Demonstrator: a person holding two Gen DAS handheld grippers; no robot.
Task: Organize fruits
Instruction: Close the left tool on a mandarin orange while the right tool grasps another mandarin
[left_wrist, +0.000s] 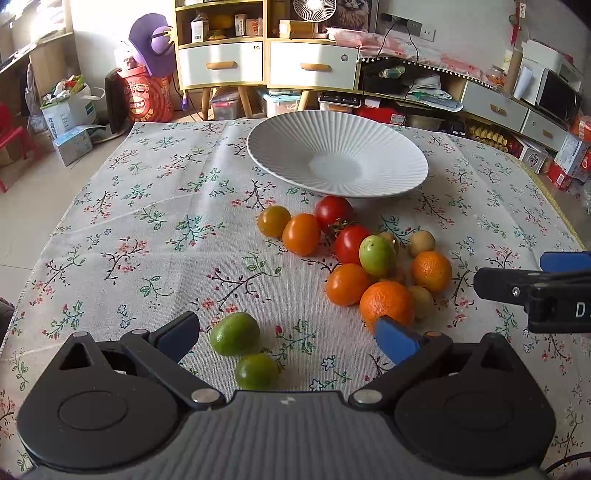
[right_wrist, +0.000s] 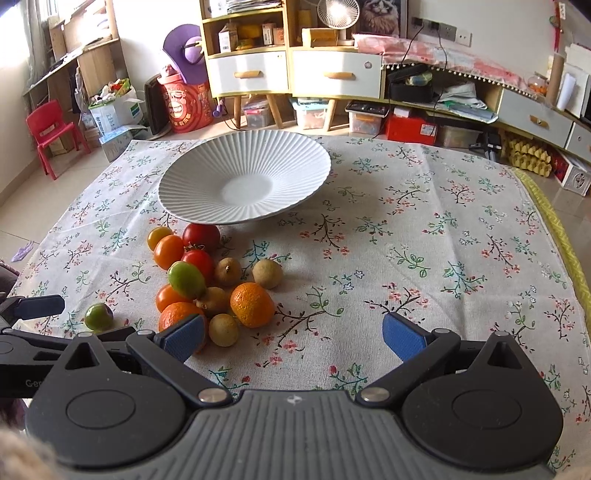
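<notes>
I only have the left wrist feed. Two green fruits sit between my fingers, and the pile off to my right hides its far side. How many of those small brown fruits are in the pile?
Observer: The right wrist view shows four small brown fruits: two at the back, one in the middle and one at the front.
Operator: Where is the right gripper relative to the pile?
Observer: The right gripper is open over bare tablecloth; its left finger is beside the front tangerine.
Operator: Anything in the plate yet?
Observer: No, the white plate is empty in the right view too.
</notes>
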